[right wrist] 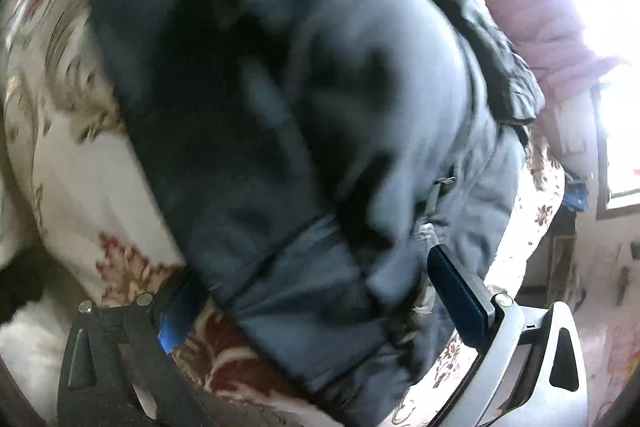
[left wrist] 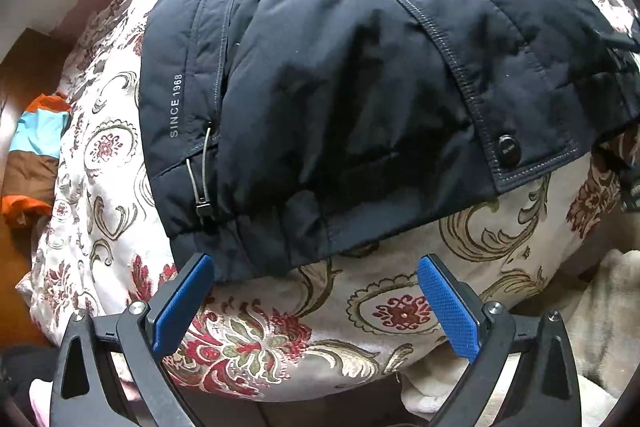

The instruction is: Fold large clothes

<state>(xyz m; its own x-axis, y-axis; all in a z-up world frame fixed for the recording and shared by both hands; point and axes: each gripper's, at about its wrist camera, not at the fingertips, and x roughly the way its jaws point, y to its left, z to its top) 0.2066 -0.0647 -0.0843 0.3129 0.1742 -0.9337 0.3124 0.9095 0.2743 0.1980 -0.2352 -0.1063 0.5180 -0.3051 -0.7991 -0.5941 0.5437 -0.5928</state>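
A dark navy padded jacket (left wrist: 340, 87) lies folded on a floral quilt (left wrist: 280, 327); it has a "SINCE 1968" print, a drawcord toggle (left wrist: 204, 211) and a snap button (left wrist: 508, 149). My left gripper (left wrist: 316, 295) is open and empty, just short of the jacket's near hem. In the blurred right wrist view the jacket (right wrist: 280, 107) fills the frame. My right gripper (right wrist: 308, 299) is open, with the jacket's hem between its jaws; the left pad (right wrist: 176, 331) is partly hidden by fabric, and whether the pads touch it I cannot tell.
An orange, blue and brown cloth (left wrist: 36, 147) lies left of the quilt on a wooden floor. A beige fleece blanket (left wrist: 592, 339) lies at the lower right. A bright window (right wrist: 600, 7) and pink curtain (right wrist: 540, 27) are to the right.
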